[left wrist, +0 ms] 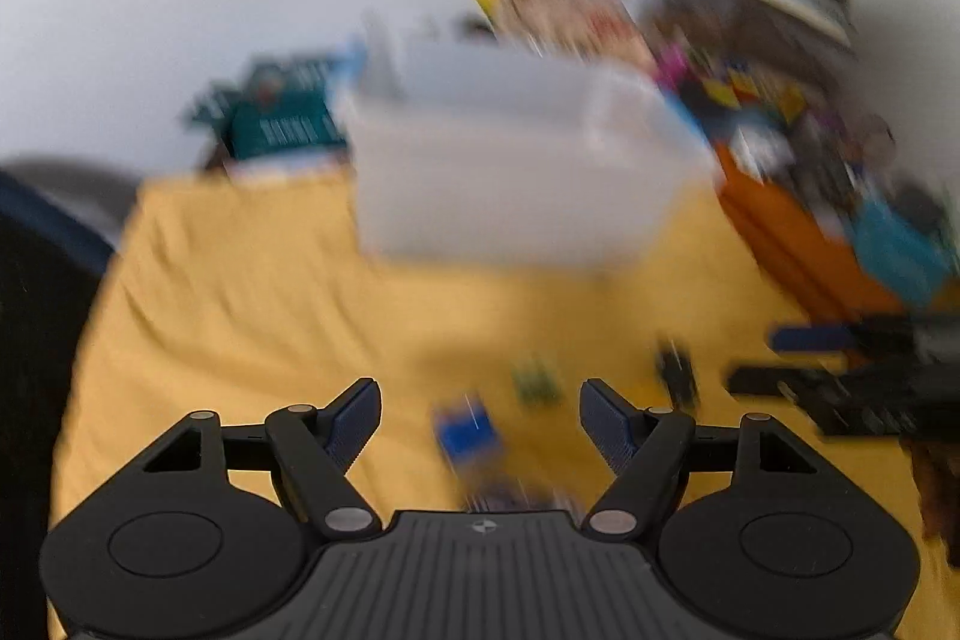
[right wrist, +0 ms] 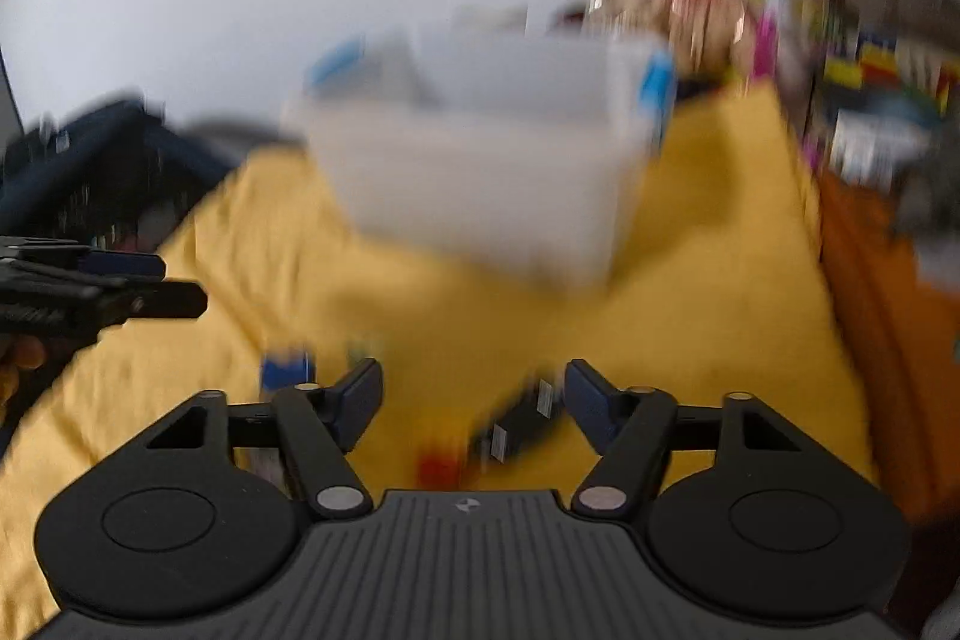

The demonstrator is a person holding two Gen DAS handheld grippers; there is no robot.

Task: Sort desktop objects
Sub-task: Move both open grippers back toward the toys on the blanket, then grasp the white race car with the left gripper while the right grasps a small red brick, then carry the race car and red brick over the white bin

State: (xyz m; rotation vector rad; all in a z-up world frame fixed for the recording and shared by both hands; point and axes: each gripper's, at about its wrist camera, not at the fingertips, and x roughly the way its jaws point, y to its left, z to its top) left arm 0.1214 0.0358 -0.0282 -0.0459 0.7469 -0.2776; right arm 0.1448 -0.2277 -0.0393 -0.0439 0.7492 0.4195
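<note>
Left gripper [left wrist: 480, 415] spread, empty, low centre over blue block [left wrist: 467, 430]. Right gripper [right wrist: 474, 400] likewise released above black item [right wrist: 519, 427], lower centre. White bin [left wrist: 510, 172] mid-frame on yellow cloth [left wrist: 240, 292].

Blurred white bin [right wrist: 480, 172] on yellow cloth [right wrist: 720, 316]; right hand-held gripper [right wrist: 474, 394] open above small objects

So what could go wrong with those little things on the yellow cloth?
The left gripper and right gripper are both open and empty. The pictures are blurred, so a grab might miss the small blue object or the black object. Loosely held, either could fall short of the white bin.
</note>
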